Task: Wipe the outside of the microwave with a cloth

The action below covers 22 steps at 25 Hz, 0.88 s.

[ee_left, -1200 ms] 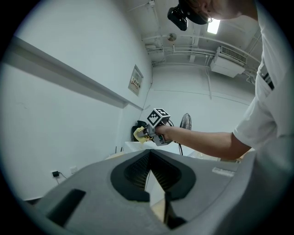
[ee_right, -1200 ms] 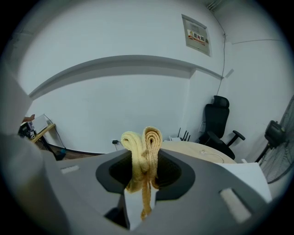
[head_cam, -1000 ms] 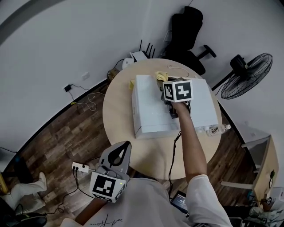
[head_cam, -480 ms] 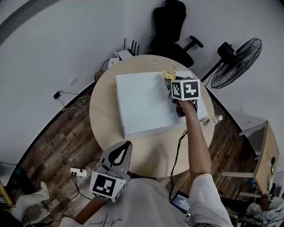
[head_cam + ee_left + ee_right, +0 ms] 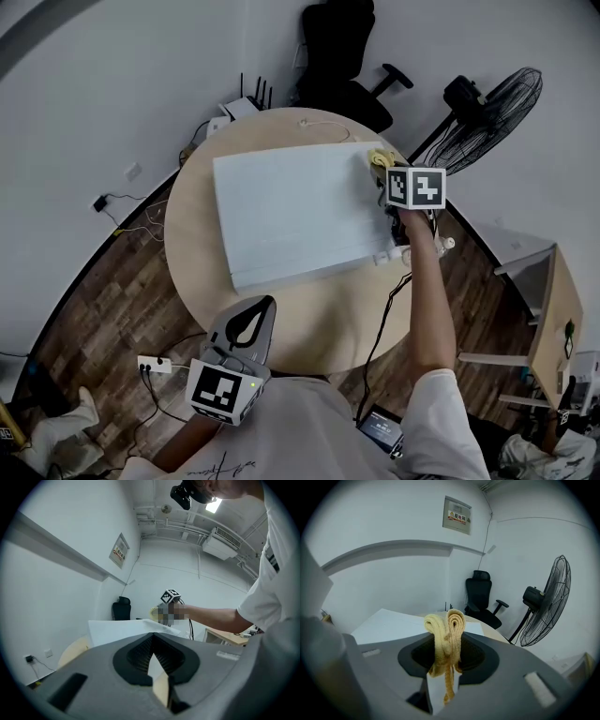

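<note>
Pale yellow cloth [image 5: 446,637], white microwave [image 5: 286,211] — tan table [image 5: 314,319], black chair [image 5: 337,47]

A round wooden tabletop [image 5: 309,323] stands on a dark plank floor [image 5: 103,300] in a white-walled corner. Beyond its far edge sits a black office chair [image 5: 342,52], and to the right of that a black standing fan [image 5: 487,117]. A white router [image 5: 239,106] with black antennas stands at the far left edge of the tabletop, and a thin white cable [image 5: 323,126] loops near it. A black cable [image 5: 380,323] runs over the near edge and down. A white power strip [image 5: 155,364] lies on the floor, and a wall socket [image 5: 133,172] sits low on the wall. A framed notice [image 5: 457,513] hangs high on the wall. A pale wooden desk [image 5: 553,319] stands at the right.
</note>
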Available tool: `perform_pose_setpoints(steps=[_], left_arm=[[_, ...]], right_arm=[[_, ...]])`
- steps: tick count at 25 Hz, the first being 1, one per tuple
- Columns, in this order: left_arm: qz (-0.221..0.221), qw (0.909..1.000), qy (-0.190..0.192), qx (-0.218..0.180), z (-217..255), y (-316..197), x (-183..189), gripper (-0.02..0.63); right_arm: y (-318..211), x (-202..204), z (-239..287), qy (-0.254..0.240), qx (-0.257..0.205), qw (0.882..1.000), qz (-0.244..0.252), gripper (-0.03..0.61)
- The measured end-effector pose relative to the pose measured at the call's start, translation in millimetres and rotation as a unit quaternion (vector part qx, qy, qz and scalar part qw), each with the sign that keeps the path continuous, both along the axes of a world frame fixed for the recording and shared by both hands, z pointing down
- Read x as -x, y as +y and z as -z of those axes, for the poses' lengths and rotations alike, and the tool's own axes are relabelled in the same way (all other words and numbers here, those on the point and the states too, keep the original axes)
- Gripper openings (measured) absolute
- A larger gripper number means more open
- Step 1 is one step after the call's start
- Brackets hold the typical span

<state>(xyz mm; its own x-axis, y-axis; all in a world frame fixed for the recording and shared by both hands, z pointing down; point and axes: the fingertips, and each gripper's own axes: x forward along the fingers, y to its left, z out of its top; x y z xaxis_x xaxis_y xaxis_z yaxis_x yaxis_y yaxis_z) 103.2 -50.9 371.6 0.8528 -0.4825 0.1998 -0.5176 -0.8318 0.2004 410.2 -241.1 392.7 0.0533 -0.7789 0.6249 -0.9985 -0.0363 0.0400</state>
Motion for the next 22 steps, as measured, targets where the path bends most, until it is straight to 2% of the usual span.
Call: perform_pose_setpoints(steps=[6, 11, 22], left_arm=[[-0.005, 0.9998, 0.014, 0.010, -1.8, -0.8, -23.3, -0.011], [-0.013, 0.9998, 0.006, 0.017, -10.8, -1.9, -41.5, -0.011], [-0.011, 0.9996, 0.002, 0.028, -21.9, -14.9, -58.1, -0.011]], right_arm=[[8.8, -42.5, -8.6, -0.002, 0.013, 1.000, -0.023, 0.126], [9.7, -68.0, -18.8, 0.002, 0.026, 0.999, -0.032, 0.126], [-1.2, -93.9, -43.9, 0.036, 0.058, 0.997, -0.036, 0.126]])
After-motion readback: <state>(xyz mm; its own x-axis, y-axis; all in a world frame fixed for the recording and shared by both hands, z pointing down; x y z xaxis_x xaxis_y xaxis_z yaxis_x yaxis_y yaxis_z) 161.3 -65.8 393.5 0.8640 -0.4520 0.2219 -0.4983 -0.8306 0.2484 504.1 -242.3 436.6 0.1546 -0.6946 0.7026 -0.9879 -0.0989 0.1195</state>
